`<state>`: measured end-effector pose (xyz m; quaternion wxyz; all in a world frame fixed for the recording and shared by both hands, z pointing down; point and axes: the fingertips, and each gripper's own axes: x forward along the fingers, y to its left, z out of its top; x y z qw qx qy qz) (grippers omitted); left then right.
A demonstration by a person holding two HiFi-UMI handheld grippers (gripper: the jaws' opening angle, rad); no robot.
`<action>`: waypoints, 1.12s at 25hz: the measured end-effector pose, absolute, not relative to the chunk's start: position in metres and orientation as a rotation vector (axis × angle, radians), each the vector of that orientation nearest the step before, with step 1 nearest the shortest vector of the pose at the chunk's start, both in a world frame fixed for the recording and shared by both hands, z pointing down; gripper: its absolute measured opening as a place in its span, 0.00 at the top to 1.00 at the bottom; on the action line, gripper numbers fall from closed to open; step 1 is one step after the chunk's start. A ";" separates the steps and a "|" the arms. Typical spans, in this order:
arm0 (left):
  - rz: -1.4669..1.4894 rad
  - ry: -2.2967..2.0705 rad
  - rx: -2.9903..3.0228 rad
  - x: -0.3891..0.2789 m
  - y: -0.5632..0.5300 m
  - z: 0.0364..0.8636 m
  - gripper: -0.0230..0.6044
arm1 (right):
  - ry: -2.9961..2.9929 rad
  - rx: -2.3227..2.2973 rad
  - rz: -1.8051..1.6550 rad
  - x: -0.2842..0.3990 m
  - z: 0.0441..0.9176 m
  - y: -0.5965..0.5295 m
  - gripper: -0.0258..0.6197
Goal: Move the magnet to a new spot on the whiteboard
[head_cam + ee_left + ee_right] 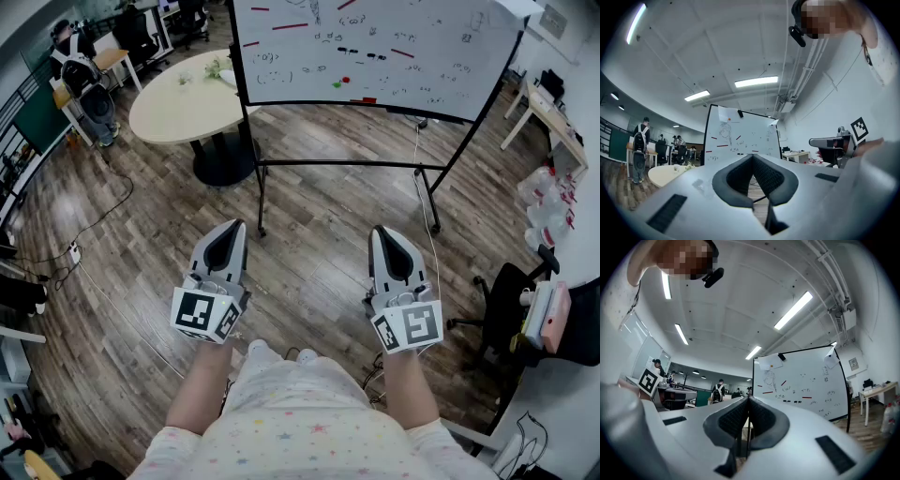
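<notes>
The whiteboard (375,47) stands on a black wheeled frame well ahead of me, with scribbles and several magnets on it. Among them are red bar magnets (290,25), small black ones (356,52) and a green round magnet (335,84) beside a red one. My left gripper (236,226) and right gripper (378,232) are held side by side over the wooden floor, far short of the board, both shut with nothing between the pads. The left gripper view shows its jaws (753,156) meeting below the whiteboard (740,136). The right gripper (748,399) points just left of the whiteboard (801,385).
A round beige table (187,108) stands left of the board. The board's black frame legs (347,165) reach toward me. A black office chair (511,300) is at the right, a pale desk (548,117) at the far right. People stand by desks at the far left (640,145).
</notes>
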<state>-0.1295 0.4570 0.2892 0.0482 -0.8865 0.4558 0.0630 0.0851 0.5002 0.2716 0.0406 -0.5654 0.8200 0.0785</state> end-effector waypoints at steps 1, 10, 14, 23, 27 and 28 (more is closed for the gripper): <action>0.197 1.385 -2.705 -0.129 0.457 0.289 0.96 | 2.511 -1.732 0.243 0.085 0.271 0.501 0.96; 0.200 1.400 -2.709 -0.119 0.459 0.290 0.96 | 2.474 -1.704 0.190 0.097 0.268 0.504 0.96; 0.190 1.437 -2.699 -0.123 0.455 0.292 0.96 | 2.460 -1.714 0.171 0.100 0.272 0.501 0.96; 0.152 1.478 -2.724 -0.124 0.428 0.293 0.76 | 2.474 -1.668 0.112 0.094 0.275 0.470 0.75; 0.162 1.524 -2.754 -0.124 0.393 0.299 0.70 | 2.483 -1.675 0.107 0.094 0.280 0.444 0.71; 0.158 1.523 -2.744 -0.124 0.383 0.299 0.68 | 2.482 -1.682 0.108 0.096 0.281 0.435 0.70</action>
